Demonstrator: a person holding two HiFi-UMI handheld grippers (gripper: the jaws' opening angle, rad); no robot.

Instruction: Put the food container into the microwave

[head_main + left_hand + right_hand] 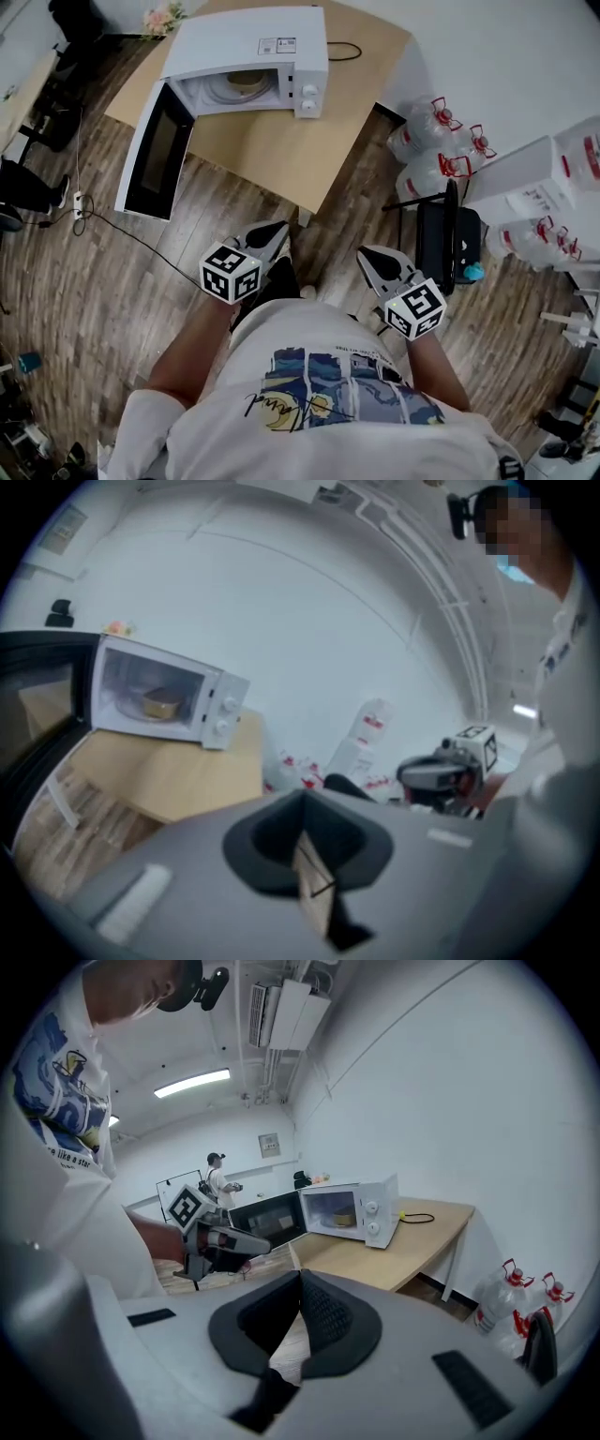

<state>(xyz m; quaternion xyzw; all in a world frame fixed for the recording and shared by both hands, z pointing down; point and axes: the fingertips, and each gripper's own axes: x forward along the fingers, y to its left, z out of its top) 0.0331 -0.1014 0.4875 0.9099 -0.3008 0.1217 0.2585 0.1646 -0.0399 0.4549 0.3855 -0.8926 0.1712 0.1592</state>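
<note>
The white microwave (253, 56) stands on the wooden table (272, 141) with its door (155, 150) swung wide open to the left. A tan food container (246, 82) rests on the turntable inside it, and the left gripper view shows the container (161, 702) there too. Both grippers hang close to the person's body, well short of the table. My left gripper (277, 230) is shut with nothing in it. My right gripper (367, 253) is likewise shut and empty. In the right gripper view the microwave (352, 1208) lies far ahead, with the left gripper (220, 1239) off to its left.
Several large water bottles (431, 141) stand on the floor right of the table, beside a black chair (448, 234) and a white box (525, 187). A cable and power strip (80, 202) lie on the wooden floor at left. Another person stands far off in the right gripper view.
</note>
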